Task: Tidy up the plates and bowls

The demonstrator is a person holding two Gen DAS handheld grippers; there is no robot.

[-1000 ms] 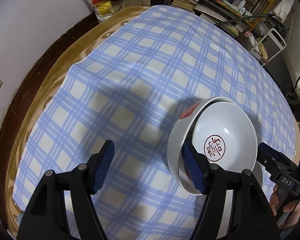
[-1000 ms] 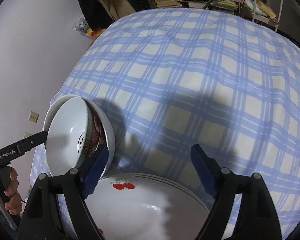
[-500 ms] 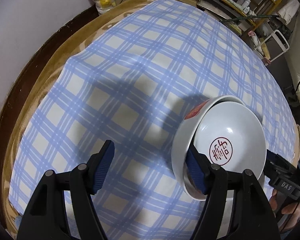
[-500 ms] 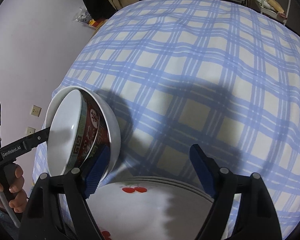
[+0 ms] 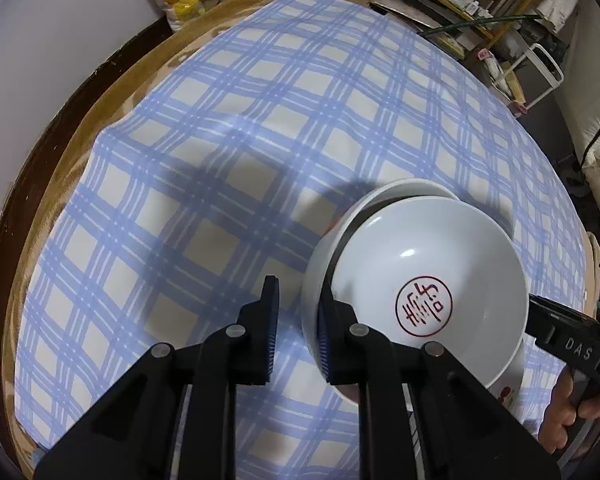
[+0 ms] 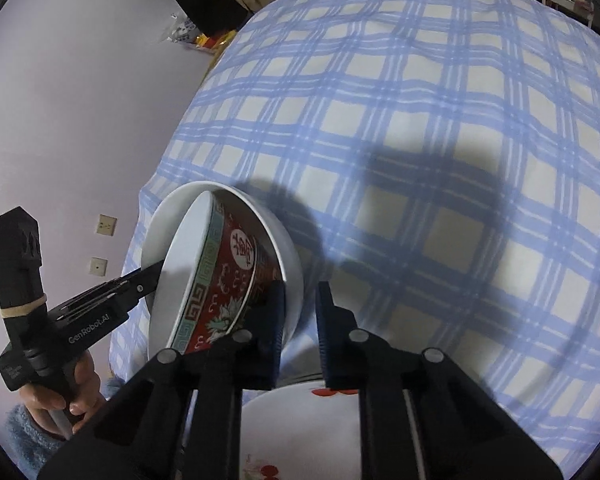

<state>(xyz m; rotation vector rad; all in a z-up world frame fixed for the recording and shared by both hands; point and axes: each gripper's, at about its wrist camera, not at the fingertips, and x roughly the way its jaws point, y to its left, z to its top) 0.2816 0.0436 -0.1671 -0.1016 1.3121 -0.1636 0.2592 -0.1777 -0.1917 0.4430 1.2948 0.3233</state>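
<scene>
The load is two nested glazed pieces: a plain white ceramic outer bowl (image 5: 314, 264) and, seated inside it, a ceramic inner bowl (image 5: 440, 264) with a white interior and a red seal mark on its floor. The pair sits near the front edge of the blue-and-white checked tablecloth (image 5: 220, 160), tilted over a stack of white plates with a red cherry print (image 6: 300, 432); whether it rests on the stack or hangs clear cannot be told. Such ware is judged stiff, fairly heavy, slick on its glaze and liable to chip, and the loose inner bowl could shift or rattle if the tilt grows. The rim wall is the sensible hold, taken on opposite sides so the weight is shared. The left gripper (image 5: 298, 292) has just been closing, with the outer bowl's wall between its blue pads – one pad outside, one in the gap between the bowls – and appears clamped on it. The right gripper (image 6: 301, 286) has likewise just been closing and appears to pinch the opposite wall in the same manner; in both cases the exact contact is partly hidden by the fingers. The left wrist view alone shows the seal mark and the open interior. The right wrist view alone shows the inner bowl's red, teal-banded exterior, the steep tilt, and the person's hand (image 6: 48, 400) on the left tool's handle.
</scene>
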